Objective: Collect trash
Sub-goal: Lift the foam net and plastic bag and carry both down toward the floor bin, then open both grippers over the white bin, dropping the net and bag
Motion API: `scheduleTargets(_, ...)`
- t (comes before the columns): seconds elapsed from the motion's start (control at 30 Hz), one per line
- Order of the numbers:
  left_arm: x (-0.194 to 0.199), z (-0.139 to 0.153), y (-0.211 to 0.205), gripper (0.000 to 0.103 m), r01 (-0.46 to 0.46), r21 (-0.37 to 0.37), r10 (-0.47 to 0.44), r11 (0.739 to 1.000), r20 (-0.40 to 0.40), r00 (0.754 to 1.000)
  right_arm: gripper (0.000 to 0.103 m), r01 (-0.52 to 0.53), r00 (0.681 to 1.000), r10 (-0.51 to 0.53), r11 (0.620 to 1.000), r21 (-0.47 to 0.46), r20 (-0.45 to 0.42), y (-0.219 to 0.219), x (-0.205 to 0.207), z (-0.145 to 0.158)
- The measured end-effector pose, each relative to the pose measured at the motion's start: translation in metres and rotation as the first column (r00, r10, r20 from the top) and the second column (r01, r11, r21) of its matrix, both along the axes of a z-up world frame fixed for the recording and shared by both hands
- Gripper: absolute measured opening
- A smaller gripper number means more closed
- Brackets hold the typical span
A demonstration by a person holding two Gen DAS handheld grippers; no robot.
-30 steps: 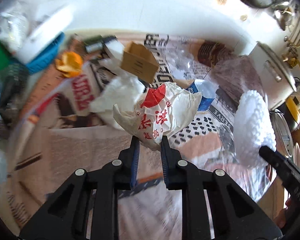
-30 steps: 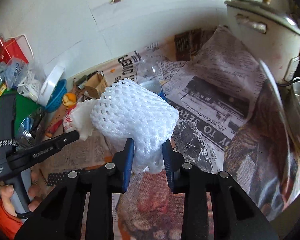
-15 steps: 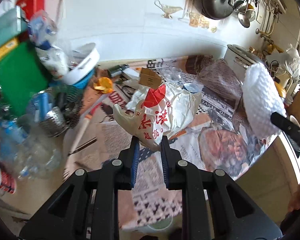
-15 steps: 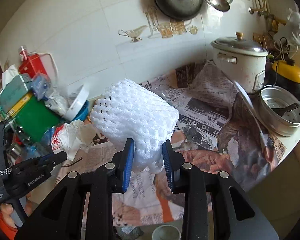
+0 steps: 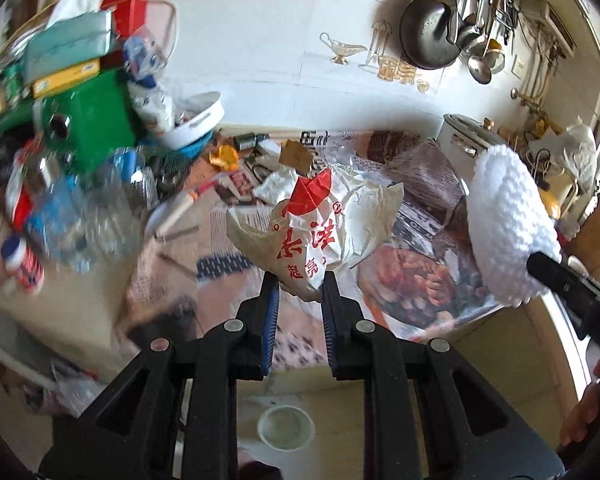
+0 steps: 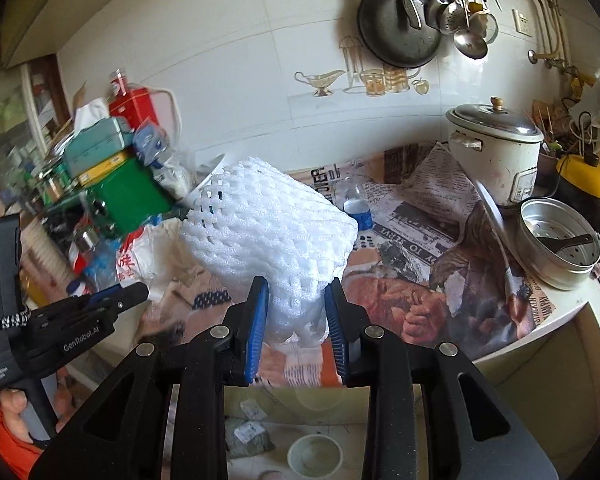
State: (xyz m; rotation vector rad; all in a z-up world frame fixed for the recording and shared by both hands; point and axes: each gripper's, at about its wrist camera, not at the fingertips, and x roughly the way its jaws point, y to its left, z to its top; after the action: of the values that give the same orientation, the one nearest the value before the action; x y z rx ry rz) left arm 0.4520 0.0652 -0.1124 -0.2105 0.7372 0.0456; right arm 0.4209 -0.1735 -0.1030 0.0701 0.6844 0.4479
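Note:
My left gripper (image 5: 298,280) is shut on a crumpled white plastic bag with red print (image 5: 320,228) and holds it in the air in front of the table edge. My right gripper (image 6: 296,290) is shut on a white foam fruit net (image 6: 268,224), also lifted off the table. The foam net shows at the right of the left wrist view (image 5: 508,228). The bag and the left gripper show at the left of the right wrist view (image 6: 140,256).
The table (image 6: 560,316) is covered with newspaper. A clear bottle with blue label (image 6: 356,210), a cardboard piece (image 5: 296,154), an orange wrapper (image 5: 224,156) and a clutter pile (image 5: 84,128) lie on it. A rice cooker (image 6: 496,152) and a steamer pot (image 6: 560,248) stand right. A white cup (image 5: 286,428) sits on the floor below.
Both grippers have pulled back and up from the table with the bag and the foam net still held. The table edge and floor have come into view.

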Motion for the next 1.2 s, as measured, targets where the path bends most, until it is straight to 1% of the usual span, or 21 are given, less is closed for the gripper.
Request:
scheduleTargets(0.07, -0.015, -0.006, -0.013, 0.020, -0.025, -0.018, 0.024, 1.000, -0.017, 1.000, 0.027, -0.022, 1.000, 0.022, 1.000, -0.007, -0.007, -0.007, -0.010, -0.001)
scheduleTargets(0.23, -0.046, -0.024, -0.042, 0.020, -0.065, -0.023, 0.064, 0.998, -0.055, 0.996, 0.027, -0.081, 0.996, 0.080, 0.997, -0.019, -0.039, -0.029, -0.032, -0.014)
scheduleTargets(0.33, -0.061, -0.042, -0.055, 0.020, -0.081, -0.025, 0.079, 0.996, -0.095, 0.992, 0.027, -0.104, 0.993, 0.102, 0.994, -0.025, -0.066, -0.036, -0.039, -0.028)
scheduleTargets(0.47, -0.075, -0.075, -0.064, 0.020, -0.089, -0.042, 0.079, 0.995, -0.188, 0.979, 0.027, -0.118, 0.983, 0.113, 0.993, -0.021, -0.146, -0.039, -0.042, -0.054)
scheduleTargets(0.63, -0.082, -0.116, -0.067, 0.020, -0.073, -0.026, 0.062, 0.997, -0.281, 0.958, 0.027, -0.126, 0.966, 0.119, 0.992, -0.018, -0.230, -0.035, -0.050, -0.089)
scheduleTargets(0.8, -0.075, -0.172, -0.058, 0.020, -0.045, -0.029, 0.031, 0.999, -0.369, 0.929, 0.027, -0.102, 0.944, 0.090, 0.995, -0.021, -0.318, -0.023, -0.050, -0.134)
scheduleTargets(0.93, -0.068, -0.230, -0.044, 0.020, -0.014, -0.040, -0.005, 0.999, -0.429, 0.903, 0.027, -0.054, 0.921, 0.041, 0.998, -0.022, -0.388, -0.011, -0.048, -0.186)
scheduleTargets(1.03, -0.063, -0.281, -0.035, 0.020, 0.006, -0.051, -0.029, 0.999, -0.473, 0.881, 0.027, -0.014, 0.900, -0.002, 0.999, -0.033, -0.436, -0.004, -0.045, -0.231)
scheduleTargets(1.2, -0.056, -0.379, -0.019, 0.020, 0.027, -0.085, -0.069, 0.996, -0.546, 0.835, 0.027, 0.030, 0.865, -0.058, 0.998, -0.063, -0.498, 0.006, -0.038, -0.313)
